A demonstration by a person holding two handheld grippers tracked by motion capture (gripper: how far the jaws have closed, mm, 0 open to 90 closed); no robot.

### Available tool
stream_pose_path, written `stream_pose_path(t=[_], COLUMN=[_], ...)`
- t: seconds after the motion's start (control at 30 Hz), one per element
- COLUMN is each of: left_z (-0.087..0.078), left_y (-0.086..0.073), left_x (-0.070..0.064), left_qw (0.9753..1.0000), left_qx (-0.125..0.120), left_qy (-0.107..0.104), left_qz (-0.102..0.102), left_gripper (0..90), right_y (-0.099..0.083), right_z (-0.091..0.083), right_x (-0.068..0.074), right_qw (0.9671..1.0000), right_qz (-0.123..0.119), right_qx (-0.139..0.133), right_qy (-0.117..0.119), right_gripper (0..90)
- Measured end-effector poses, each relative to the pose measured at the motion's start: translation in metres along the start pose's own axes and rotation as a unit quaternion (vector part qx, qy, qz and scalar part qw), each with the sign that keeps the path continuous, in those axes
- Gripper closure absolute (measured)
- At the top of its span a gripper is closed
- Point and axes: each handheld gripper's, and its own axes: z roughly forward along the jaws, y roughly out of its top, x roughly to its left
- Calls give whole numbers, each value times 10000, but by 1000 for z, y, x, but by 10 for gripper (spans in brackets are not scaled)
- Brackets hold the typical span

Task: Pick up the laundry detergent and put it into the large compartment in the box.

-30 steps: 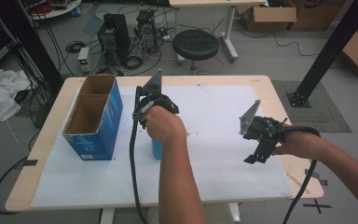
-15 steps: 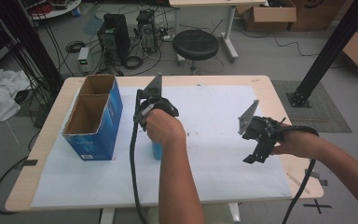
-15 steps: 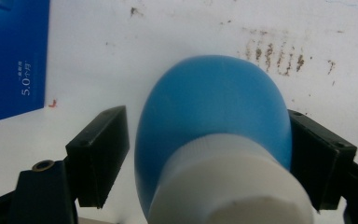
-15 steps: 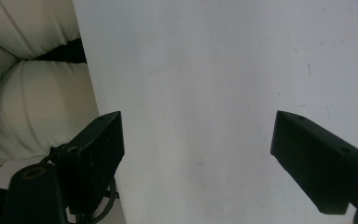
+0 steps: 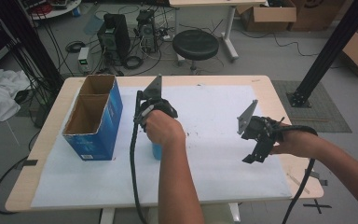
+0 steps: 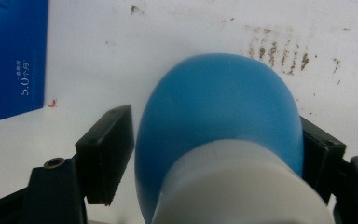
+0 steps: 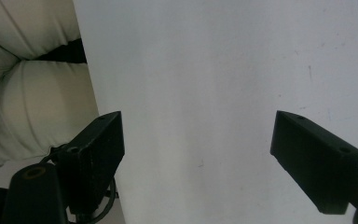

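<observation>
Right gripper (image 5: 255, 151): held above the near right part of the bench (image 5: 205, 80), fingers (image 7: 98, 144) spread wide, nothing between them, white sheet (image 7: 223, 93) below.
Blue bottle (image 6: 221, 121): white-capped, stands on the white sheet near the bench's middle, just right of the box's near corner.
Left gripper (image 6: 214, 154): fingers (image 6: 107, 151) straddle the bottle; the right one touches it, a slim gap shows at the left one.
Blue cardboard box (image 5: 93, 119): open-topped, two compartments, far left on the bench.
</observation>
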Motion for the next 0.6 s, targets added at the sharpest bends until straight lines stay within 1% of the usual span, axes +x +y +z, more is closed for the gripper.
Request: stream_pose_path(t=[0.17, 0.2, 0.27, 0.53, 0.6], left_z=[-2, -1, -1, -1, -1], left_y=[1, 1, 1, 1, 0], left_x=[2, 2, 2, 1, 0], left_qw=[10000, 10000, 10000, 10000, 10000], left_qx=[20, 4, -45, -19, -29], left_qy=[-16, -12, -24, 18, 3], left_qz=[46, -33, -45, -13, -11], left_gripper=[277, 278, 282, 299, 319], right_y=[1, 1, 1, -1, -1], right_z=[0, 0, 0, 0, 0], right_x=[0, -1, 0, 0, 0], right_qw=[10000, 10000, 10000, 10000, 10000], right_qz=[-18, -26, -20, 9, -1], right_qx=[-8, -1, -8, 9, 8], right_qy=[6, 7, 10, 9, 20], right_gripper=[172, 172, 173, 173, 172])
